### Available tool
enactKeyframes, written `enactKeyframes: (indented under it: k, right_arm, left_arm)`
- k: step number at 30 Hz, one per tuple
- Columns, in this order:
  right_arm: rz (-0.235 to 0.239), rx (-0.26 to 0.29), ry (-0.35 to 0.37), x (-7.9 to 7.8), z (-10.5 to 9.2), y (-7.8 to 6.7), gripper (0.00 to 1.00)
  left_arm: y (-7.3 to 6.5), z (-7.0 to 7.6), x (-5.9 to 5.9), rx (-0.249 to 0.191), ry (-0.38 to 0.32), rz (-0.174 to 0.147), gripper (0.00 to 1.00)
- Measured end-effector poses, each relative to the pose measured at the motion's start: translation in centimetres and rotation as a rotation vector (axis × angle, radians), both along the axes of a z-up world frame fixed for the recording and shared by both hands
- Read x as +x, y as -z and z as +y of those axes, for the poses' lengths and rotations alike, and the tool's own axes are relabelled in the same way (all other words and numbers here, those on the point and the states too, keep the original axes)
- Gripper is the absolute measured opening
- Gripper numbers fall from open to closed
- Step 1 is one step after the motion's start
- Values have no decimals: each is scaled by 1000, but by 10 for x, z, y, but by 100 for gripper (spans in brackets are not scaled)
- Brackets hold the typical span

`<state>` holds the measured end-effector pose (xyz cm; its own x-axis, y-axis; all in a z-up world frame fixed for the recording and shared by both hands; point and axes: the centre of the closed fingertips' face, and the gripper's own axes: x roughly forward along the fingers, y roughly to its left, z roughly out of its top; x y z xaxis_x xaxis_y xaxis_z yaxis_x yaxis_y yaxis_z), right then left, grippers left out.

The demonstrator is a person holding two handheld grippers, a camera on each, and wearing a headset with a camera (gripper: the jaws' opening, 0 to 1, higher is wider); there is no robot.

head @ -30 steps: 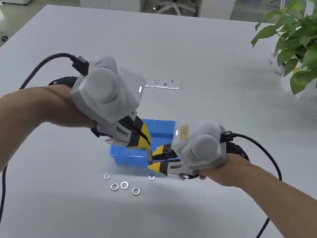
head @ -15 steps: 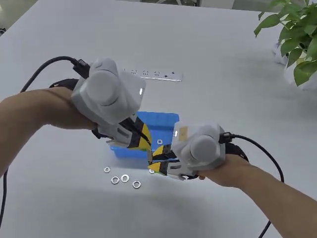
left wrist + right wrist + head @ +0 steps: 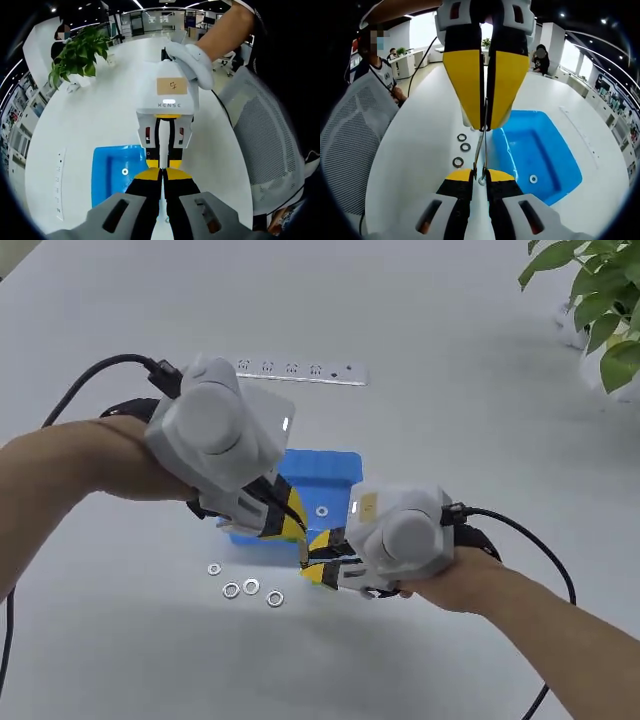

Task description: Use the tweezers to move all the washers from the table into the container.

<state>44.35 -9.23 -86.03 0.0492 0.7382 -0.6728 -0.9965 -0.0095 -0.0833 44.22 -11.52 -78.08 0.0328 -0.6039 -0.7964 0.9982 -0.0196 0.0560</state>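
Now my left claw (image 3: 161,171) and right claw (image 3: 480,173) both pinch the thin metal tweezers (image 3: 480,150). Small steel ring washers (image 3: 465,147) lie just left of my right claw; one sits in the blue plastic container (image 3: 555,150) to its right.

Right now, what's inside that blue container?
One washer lies inside the blue container. In the head view, the left gripper covers its near-left corner.

A white table (image 3: 450,370) carries a leafy plant (image 3: 600,300), with seemingly a mesh chair (image 3: 270,140) beside it.
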Motion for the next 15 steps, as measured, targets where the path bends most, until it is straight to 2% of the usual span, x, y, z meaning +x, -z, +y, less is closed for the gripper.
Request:
enactKeyframes:
  k: [15]
  right_arm:
    - [7, -11, -5, 3, -1, 10, 12]
  left_arm:
    - [8, -4, -1, -10, -1, 10, 5]
